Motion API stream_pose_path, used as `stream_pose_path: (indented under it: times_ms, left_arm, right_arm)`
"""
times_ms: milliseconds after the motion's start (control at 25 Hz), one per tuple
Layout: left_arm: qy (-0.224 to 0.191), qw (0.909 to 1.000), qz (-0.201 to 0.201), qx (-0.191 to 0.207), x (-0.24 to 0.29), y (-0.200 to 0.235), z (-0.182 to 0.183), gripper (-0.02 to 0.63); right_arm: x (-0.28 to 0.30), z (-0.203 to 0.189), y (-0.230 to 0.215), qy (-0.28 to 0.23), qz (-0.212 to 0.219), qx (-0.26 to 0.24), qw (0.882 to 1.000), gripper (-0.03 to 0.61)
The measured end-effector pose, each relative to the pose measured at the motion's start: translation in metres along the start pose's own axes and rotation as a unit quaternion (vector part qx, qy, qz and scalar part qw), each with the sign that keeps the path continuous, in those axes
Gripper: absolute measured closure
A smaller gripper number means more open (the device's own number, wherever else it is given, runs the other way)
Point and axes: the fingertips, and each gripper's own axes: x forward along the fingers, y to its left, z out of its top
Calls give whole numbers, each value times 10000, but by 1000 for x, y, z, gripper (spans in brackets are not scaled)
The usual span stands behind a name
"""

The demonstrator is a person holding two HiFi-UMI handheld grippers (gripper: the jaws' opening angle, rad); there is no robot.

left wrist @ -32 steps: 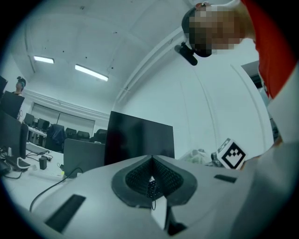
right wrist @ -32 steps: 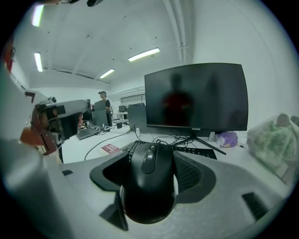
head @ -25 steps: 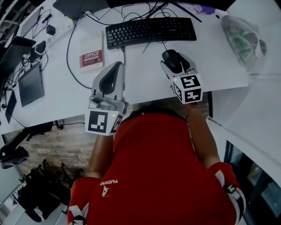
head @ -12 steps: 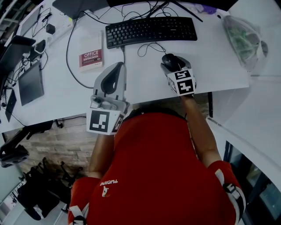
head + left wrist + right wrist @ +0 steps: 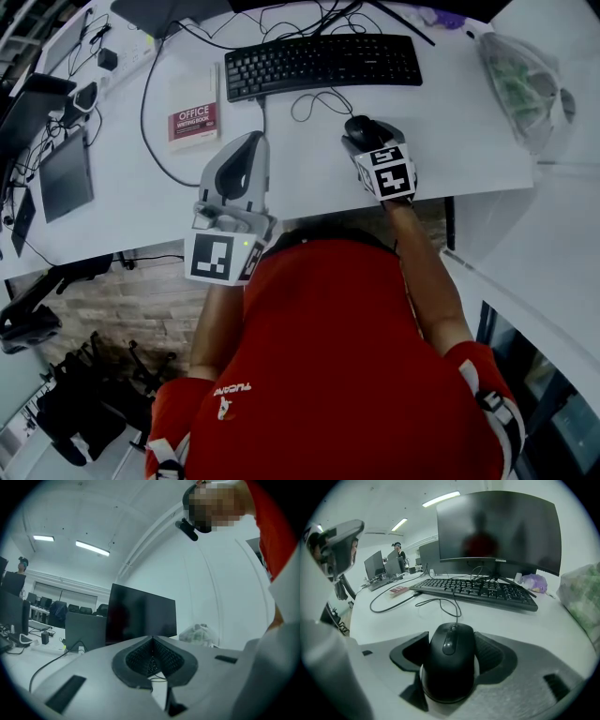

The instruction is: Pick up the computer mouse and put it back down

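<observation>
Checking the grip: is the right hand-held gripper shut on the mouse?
Shut: the mouse sits between both jaws, touching each side.

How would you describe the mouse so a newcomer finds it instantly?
On the white desk, look in front of the black keyboard, toward its right end. The mouse sits there between the jaws of the right gripper: small, rounded, black, with a scroll wheel and a thin cord looping back toward the keyboard.

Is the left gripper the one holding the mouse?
No, the left gripper has its jaws together on nothing, while the mouse sits between the jaws of the right gripper.
</observation>
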Motion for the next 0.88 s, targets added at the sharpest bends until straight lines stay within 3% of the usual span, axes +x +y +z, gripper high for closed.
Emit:
stream_pose_path:
  times_ms: [400, 680, 880]
  left_arm:
    - [20, 10000, -42, -28, 3, -4, -2, 604]
    - [-43, 10000, -78, -25, 3, -7, 1, 604]
    - [-85, 9999, -132, -8, 3, -10, 6, 604]
  right_arm:
    - [-18, 14, -2, -314, 39, 49, 9995, 247]
    - [-62, 63, 2, -1112, 45, -25, 9938, 270]
    - [-101, 105, 18, -1790, 204, -176, 9835, 333]
